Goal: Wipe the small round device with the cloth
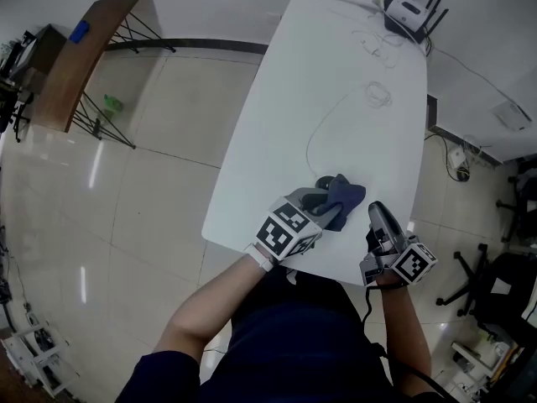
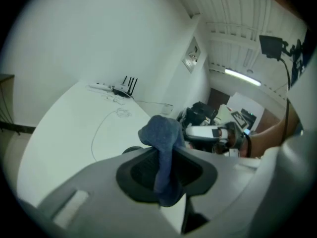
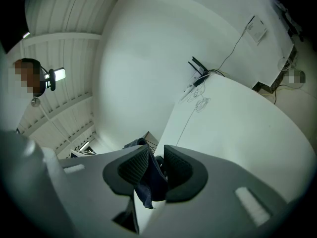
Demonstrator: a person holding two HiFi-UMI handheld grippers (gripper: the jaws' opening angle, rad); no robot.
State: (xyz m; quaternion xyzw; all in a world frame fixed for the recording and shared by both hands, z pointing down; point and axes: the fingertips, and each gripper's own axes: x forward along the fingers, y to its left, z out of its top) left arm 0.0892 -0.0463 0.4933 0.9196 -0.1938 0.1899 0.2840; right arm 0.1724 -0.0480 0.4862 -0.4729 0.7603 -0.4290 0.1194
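Left gripper (image 2: 162,157) jaws clamp the blue cloth (image 2: 161,130). The small round device (image 1: 323,180) lies on the worktop (image 1: 352,99) just beyond them. Right gripper (image 3: 156,151) jaws also pinch cloth.

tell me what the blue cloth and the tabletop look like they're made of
Cloth: soft woven or knit fabric, matte, going by its limp folds and faintly fuzzy surface.
Tabletop: smooth, even white, probably laminate or painted board; no grain shows.

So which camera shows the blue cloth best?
The left gripper view: the blue cloth sits large, pinched in the left claw. The head view shows it small; the right gripper view, a dark fold in the right claw.
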